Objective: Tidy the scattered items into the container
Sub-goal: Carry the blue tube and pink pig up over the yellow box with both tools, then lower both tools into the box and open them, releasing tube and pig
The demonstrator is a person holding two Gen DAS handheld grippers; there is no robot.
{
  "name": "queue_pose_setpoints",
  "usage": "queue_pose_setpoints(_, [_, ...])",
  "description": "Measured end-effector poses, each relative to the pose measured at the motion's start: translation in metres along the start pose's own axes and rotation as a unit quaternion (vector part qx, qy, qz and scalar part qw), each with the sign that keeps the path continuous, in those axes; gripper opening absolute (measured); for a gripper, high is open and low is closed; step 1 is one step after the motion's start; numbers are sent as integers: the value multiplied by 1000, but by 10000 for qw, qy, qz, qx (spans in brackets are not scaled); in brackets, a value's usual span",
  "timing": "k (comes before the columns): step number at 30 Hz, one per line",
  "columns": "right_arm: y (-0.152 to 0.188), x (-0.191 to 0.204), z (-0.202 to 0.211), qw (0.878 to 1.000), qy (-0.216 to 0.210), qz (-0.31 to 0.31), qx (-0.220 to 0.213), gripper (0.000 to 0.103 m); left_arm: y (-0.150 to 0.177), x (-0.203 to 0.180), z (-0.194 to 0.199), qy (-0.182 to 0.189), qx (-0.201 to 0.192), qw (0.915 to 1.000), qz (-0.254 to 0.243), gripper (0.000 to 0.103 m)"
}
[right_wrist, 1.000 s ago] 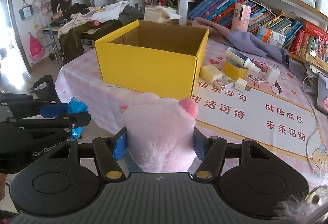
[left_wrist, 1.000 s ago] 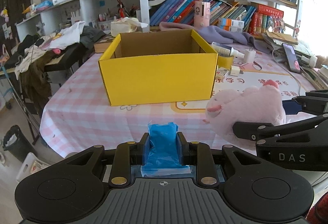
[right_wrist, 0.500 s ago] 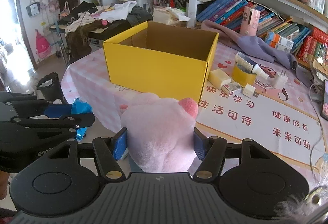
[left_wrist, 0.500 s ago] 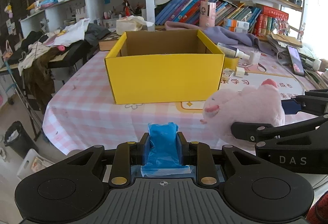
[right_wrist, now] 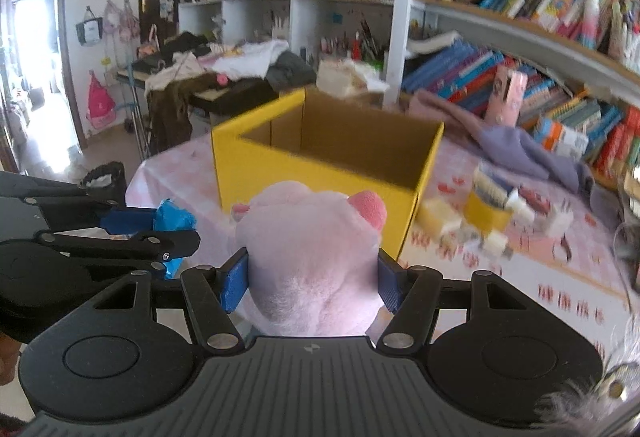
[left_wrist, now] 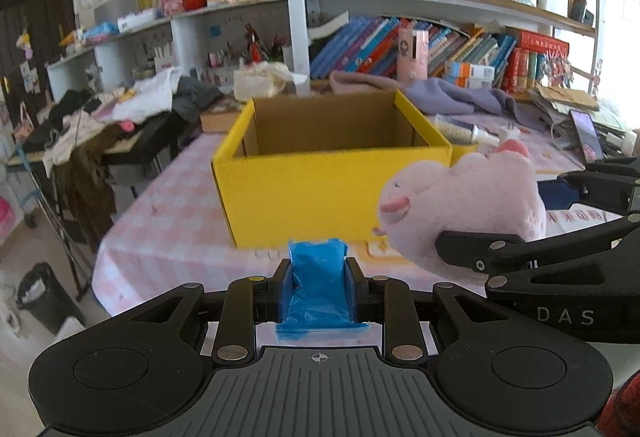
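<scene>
A yellow cardboard box [left_wrist: 320, 197] [right_wrist: 320, 173] stands open and empty on the pink checked tablecloth. My left gripper [left_wrist: 318, 283] is shut on a blue plastic packet [left_wrist: 318, 277], held in front of the box's near wall. My right gripper [right_wrist: 312, 275] is shut on a pink plush toy [right_wrist: 312, 257], its blue pads pressed into both sides. In the left wrist view the plush toy [left_wrist: 464, 201] hangs at the right, level with the box's right corner. The blue packet [right_wrist: 174, 219] shows at the left of the right wrist view.
Right of the box lie a yellow tape roll [right_wrist: 486, 213], a white tube [left_wrist: 460, 127], small white boxes [right_wrist: 436, 217] and a phone [left_wrist: 586, 135]. A purple cloth [left_wrist: 452, 97] and bookshelves stand behind. A black bin [left_wrist: 38, 291] sits on the floor at the left.
Both grippers have come closer to the box, which now looks larger. The right gripper rose and tilted with the plush toy; its view is blurred.
</scene>
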State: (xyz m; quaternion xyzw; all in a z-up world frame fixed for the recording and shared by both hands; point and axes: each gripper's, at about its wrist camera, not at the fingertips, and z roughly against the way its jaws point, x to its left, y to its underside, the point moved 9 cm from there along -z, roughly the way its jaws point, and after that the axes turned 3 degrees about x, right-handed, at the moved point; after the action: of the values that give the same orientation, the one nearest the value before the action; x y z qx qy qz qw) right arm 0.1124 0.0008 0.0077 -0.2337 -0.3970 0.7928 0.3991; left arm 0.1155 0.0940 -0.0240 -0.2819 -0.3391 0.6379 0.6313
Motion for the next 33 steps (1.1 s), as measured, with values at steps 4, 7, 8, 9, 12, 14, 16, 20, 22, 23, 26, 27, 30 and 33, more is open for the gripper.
queue_pose_setpoints(4, [-28, -7, -3, 9993, 14, 113, -350, 61, -24, 3, -4, -52, -220, 9997, -101, 24])
queue_pose_setpoints(7, [-54, -14, -7, 9978, 2, 196, -626, 61, -46, 7, -10, -79, -396, 9991, -160, 24])
queue_pose_setpoints(8, [-63, -17, -9, 9973, -5, 221, -703, 61, -55, 8, -12, -95, -454, 9987, -187, 24])
queue_pose_setpoints(9, [-72, -19, -12, 9967, -16, 242, -771, 61, -62, 10, -15, -110, -502, 9985, -213, 24])
queue_pose_setpoints(12, [-98, -28, -21, 9950, -54, 281, -955, 61, -83, 13, -25, -156, -632, 9974, -299, 24])
queue_pose_setpoints(14, [-113, -32, -28, 9942, -112, 280, -1030, 61, -95, 13, -32, -169, -690, 9968, -360, 24])
queue_pose_setpoints(16, [-125, -37, -37, 9939, -151, 256, -1061, 61, -105, 13, -41, -165, -709, 9965, -413, 24])
queue_pose_setpoints(20, [-144, -55, -63, 9949, -108, 187, -987, 61, -123, 17, -64, -215, -609, 9968, -461, 24])
queue_pose_setpoints(22, [-147, -62, -77, 9962, -58, 192, -847, 61, -129, 21, -77, -243, -529, 9973, -441, 24])
queue_pose_setpoints(23, [-147, -66, -87, 9971, -37, 203, -732, 61, -132, 23, -84, -259, -479, 9974, -462, 24])
queue_pose_setpoints(26, [-143, -76, -119, 9991, -20, 252, -337, 61, -137, 27, -107, -290, -308, 9975, -567, 25])
queue_pose_setpoints(27, [-140, -78, -130, 9994, -13, 302, -175, 61, -137, 27, -115, -269, -223, 9975, -607, 25])
queue_pose_setpoints(30, [-133, -85, -162, 9983, -19, 541, 222, 61, -136, 28, -143, -236, 79, 9963, -823, 25])
queue_pose_setpoints(33, [-125, -89, -186, 9958, -43, 740, 537, 61, -134, 27, -168, -279, 345, 9925, -1142, 25])
